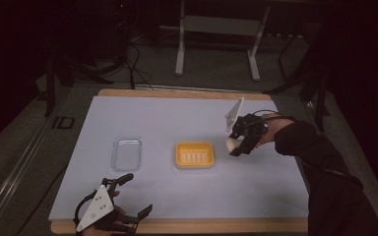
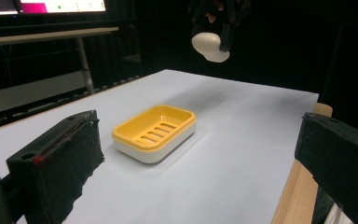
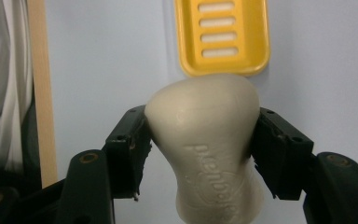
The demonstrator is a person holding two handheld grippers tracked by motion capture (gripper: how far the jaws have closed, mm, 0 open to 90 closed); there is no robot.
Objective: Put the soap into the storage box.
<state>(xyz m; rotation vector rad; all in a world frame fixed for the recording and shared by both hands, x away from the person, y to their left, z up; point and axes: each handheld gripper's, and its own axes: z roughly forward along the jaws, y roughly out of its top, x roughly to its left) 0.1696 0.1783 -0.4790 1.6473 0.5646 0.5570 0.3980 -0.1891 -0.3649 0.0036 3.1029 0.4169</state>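
The right tongs hold a pale bar of soap clamped across its waist, in the air above the right part of the table, just right of the yellow soap dish. From the left gripper view the soap hangs well above the dish, up and beyond it. The left tongs rest at the near left edge of the table with their jaws standing wide and nothing between them. A clear plastic lid or tray lies to the left of the dish, apart from it.

The work in hand looks like carrying the soap to the dish and setting it down there. The bar is smooth, rounded and narrows where the pads grip it, so it could slide or twist out if the hand tilts or jolts; from this height it would likely bounce off the table or knock the light dish aside. Letting go before the bar is low and centred over the slotted insert could leave it perched on the rim or push the dish across the smooth table cover, and the far-off left tongs are not steadying it.

Embossed lettering runs along the face of the soap in the right gripper view, seen upside down and partly hidden; I cannot read it with confidence. A marking like "ID" sits on the dark surface left of the table.
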